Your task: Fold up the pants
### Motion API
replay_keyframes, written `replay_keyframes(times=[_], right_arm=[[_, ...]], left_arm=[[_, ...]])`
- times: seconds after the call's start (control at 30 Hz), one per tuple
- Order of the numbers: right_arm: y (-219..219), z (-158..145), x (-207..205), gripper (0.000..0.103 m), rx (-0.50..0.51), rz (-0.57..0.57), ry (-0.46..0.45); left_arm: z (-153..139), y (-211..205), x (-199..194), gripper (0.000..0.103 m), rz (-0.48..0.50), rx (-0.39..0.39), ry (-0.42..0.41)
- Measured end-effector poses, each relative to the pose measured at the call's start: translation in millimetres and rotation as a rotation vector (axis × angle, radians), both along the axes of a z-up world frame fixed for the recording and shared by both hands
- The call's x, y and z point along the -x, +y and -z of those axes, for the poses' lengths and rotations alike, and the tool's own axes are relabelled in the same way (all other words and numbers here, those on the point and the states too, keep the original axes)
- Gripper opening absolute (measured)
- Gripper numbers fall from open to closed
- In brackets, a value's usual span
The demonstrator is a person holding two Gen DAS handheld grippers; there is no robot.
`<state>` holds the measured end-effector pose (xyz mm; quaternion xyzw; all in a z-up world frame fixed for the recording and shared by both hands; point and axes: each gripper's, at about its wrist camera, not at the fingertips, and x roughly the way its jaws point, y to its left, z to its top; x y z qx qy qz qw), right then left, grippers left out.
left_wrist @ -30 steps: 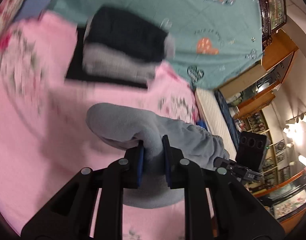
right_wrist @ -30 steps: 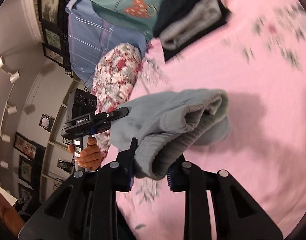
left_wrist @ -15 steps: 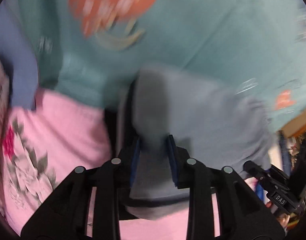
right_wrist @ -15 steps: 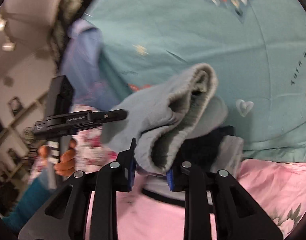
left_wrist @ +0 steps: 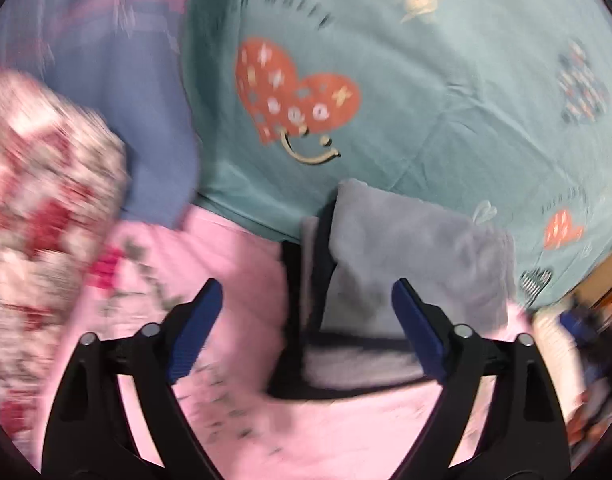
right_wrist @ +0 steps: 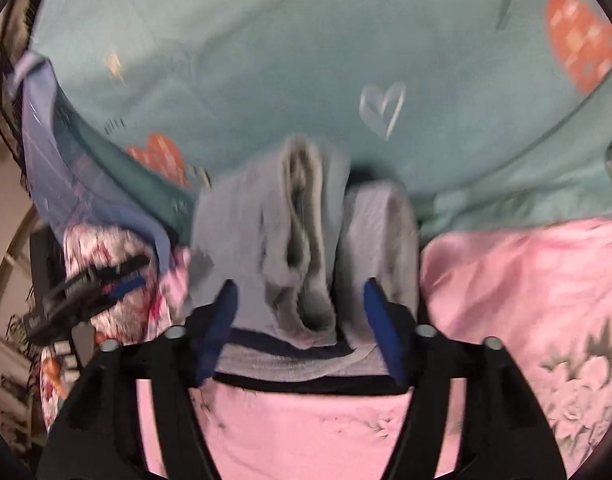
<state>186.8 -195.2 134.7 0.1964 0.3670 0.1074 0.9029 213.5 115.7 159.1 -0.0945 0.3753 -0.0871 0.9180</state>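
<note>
The folded grey pants (left_wrist: 410,256) lie on top of a stack of folded dark and grey clothes (left_wrist: 338,364) at the far edge of the pink bedspread. In the right wrist view the pants (right_wrist: 301,236) show their open waistband end. My left gripper (left_wrist: 306,312) is open, its blue pads wide apart and clear of the pants. My right gripper (right_wrist: 299,312) is open too, its pads on either side of the pants' near end without pinching it. The left gripper also shows in the right wrist view (right_wrist: 93,284) at the left.
A teal quilt (left_wrist: 406,80) with heart prints rises behind the stack. A blue striped pillow (left_wrist: 117,92) and a red floral pillow (left_wrist: 41,200) lie at the left. The pink floral bedspread (right_wrist: 518,312) fills the near side.
Both grippers carried the folded grey pants to the stack, set them on top and opened. One second ago both were shut on the pants above the pink bedspread.
</note>
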Motion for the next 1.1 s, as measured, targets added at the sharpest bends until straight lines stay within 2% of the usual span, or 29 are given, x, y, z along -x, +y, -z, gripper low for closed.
replay_keyframes(times=[0.1, 0.17, 0.27, 0.3, 0.37, 0.47, 0.6, 0.67, 0.73, 0.87, 1.0, 1.1], right_arm=[[-11.6, -26.3, 46.6, 0.090, -0.061, 0.061, -0.055], [-6.9, -32.4, 80.1, 0.092, -0.036, 0.058, -0.049], [8.9, -25.2, 131.9, 0.097, 0.065, 0.016, -0.069], [16.4, -14.6, 153.2, 0.101, 0.119, 0.008, -0.084], [32.9, 11.9, 192.2, 0.102, 0.228, 0.009, -0.122], [47.3, 53.1, 234.7, 0.102, 0.327, 0.018, -0.154], [58.7, 94.3, 258.7, 0.102, 0.294, 0.036, -0.128], [58.9, 103.1, 270.3, 0.102, 0.265, 0.057, -0.151], [60.1, 110.4, 279.0, 0.102, 0.279, 0.083, -0.178], [70.3, 119.7, 281.0, 0.102, 0.387, 0.064, -0.215], [79.9, 135.3, 277.6, 0.102, 0.401, 0.004, -0.188], [86.3, 142.4, 274.9, 0.102, 0.434, -0.027, -0.171]], left_arm=[[-9.4, -10.6, 69.2, 0.100, -0.004, -0.147, -0.110], [-4.8, -21.0, 116.7, 0.101, 0.003, -0.211, -0.182], [13.5, -37.7, 174.9, 0.101, 0.048, -0.271, -0.238], [22.7, -42.9, 191.5, 0.101, 0.064, -0.278, -0.242], [35.1, -53.3, 209.3, 0.101, 0.083, -0.275, -0.242], [52.3, -65.5, 226.0, 0.101, 0.092, -0.242, -0.242], [72.0, -77.3, 237.5, 0.101, 0.077, -0.235, -0.289], [80.5, -82.9, 241.0, 0.101, 0.065, -0.275, -0.315], [86.4, -84.9, 241.4, 0.101, 0.060, -0.292, -0.326], [95.1, -81.6, 235.5, 0.101, 0.070, -0.257, -0.303], [105.6, -71.5, 230.5, 0.101, 0.049, -0.210, -0.264], [111.1, -69.2, 224.5, 0.101, 0.026, -0.226, -0.239]])
